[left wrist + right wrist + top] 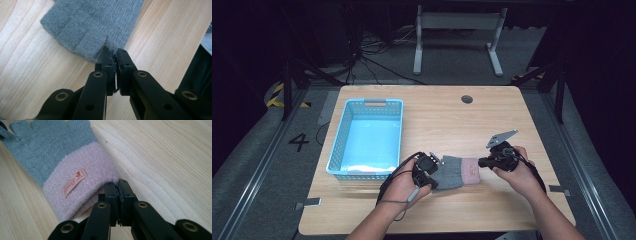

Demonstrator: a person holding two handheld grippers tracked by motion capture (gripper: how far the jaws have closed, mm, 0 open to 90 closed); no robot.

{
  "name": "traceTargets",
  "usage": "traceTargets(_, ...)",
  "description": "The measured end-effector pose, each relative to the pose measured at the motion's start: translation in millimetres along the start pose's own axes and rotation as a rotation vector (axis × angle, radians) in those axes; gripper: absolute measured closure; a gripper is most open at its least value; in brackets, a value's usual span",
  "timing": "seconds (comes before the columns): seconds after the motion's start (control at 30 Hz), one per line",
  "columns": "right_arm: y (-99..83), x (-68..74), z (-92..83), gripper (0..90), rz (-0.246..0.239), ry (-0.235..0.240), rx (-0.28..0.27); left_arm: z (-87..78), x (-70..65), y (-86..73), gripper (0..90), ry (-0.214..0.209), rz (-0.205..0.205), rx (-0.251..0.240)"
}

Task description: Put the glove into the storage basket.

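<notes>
Left claw (113,53) and right claw (117,185) each pinching opposite glove (455,172) ends, edges hidden.

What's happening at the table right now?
A person holds a knitted glove flat on the wooden table with a gripper at each end. The left gripper is shut on the grey finger end, and the right gripper is shut on the pink cuff. A blue basket sits to the left with nothing visible inside; the glove lies outside it.

The right claw (119,185) pinches the pink cuff of the grey glove (57,162).
</notes>
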State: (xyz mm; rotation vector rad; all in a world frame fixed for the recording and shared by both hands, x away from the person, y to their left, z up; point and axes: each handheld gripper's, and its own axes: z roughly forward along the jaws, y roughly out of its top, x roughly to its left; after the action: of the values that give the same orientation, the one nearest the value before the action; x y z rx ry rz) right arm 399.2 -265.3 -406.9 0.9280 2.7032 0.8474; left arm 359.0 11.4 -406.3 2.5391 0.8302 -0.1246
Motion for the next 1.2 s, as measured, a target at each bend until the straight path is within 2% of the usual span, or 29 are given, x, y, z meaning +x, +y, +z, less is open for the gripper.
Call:
traceTargets(0.17,0.4,0.5,5.7,88.0,-0.006,0.006,0.011,3.9,1.8,-0.5,86.1,-0.004,-0.003,0.017)
traceTargets(0.63,-3.4,-3.9,20.8,87.1,0.015,0.0,0.046,19.3,7.1,-0.8,85.4,-0.004,-0.015,0.067)
traceTargets(0.93,-11.0,-5.5,6.1,77.9,0.037,0.0,0.039,16.7,13.3,-2.3,80.1,0.021,-0.033,0.074)
traceTargets(1.2,-16.2,-7.5,-15.9,76.7,0.054,-0.019,-0.001,-1.6,10.3,-1.4,74.0,0.024,-0.031,0.031)
